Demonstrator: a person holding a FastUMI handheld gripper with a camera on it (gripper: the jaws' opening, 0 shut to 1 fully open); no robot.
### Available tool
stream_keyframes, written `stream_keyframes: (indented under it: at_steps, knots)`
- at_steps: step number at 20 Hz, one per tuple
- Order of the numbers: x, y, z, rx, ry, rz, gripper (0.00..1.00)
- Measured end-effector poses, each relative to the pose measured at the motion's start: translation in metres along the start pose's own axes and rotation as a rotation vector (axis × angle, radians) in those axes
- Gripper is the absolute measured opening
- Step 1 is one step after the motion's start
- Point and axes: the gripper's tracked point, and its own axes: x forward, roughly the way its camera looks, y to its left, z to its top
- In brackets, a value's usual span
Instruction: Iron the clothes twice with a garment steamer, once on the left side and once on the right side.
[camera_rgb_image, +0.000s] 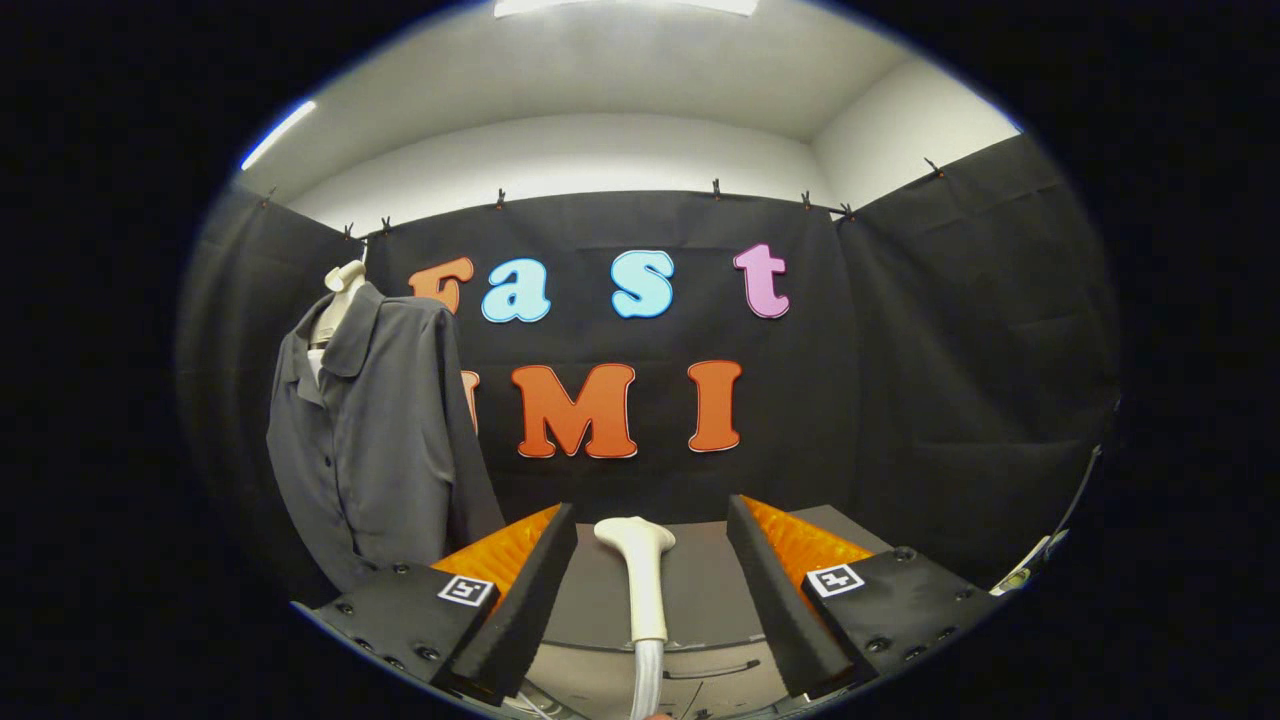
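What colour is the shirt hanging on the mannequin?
Dark grey shirt, plain, seen in the gripper view; the gripper jaws stand open around the steamer head.

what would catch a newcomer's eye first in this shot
The pale steamer head stands upright on its hose between the gripper fingers, which are spread wide and not touching it. Beyond the fingers, off to the left, a dark grey shirt hangs on a pale mannequin form against the black booth wall. The steamer rests on a grey unit just ahead.
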Motion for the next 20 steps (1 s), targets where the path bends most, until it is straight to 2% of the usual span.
stream_keyframes:
  at_steps: [3,8,13,16,20]
  knots:
    - [0.048,0.001,-0.022,0.002,0.083,0.015,0.98]
    - [0.114,0.014,-0.096,0.016,0.296,0.091,0.98]
    - [0.14,0.007,-0.151,0.028,0.447,0.093,0.98]
    - [0.149,0.006,-0.17,0.021,0.5,0.117,0.94]
    - [0.155,0.005,-0.193,0.003,0.545,0.105,0.64]
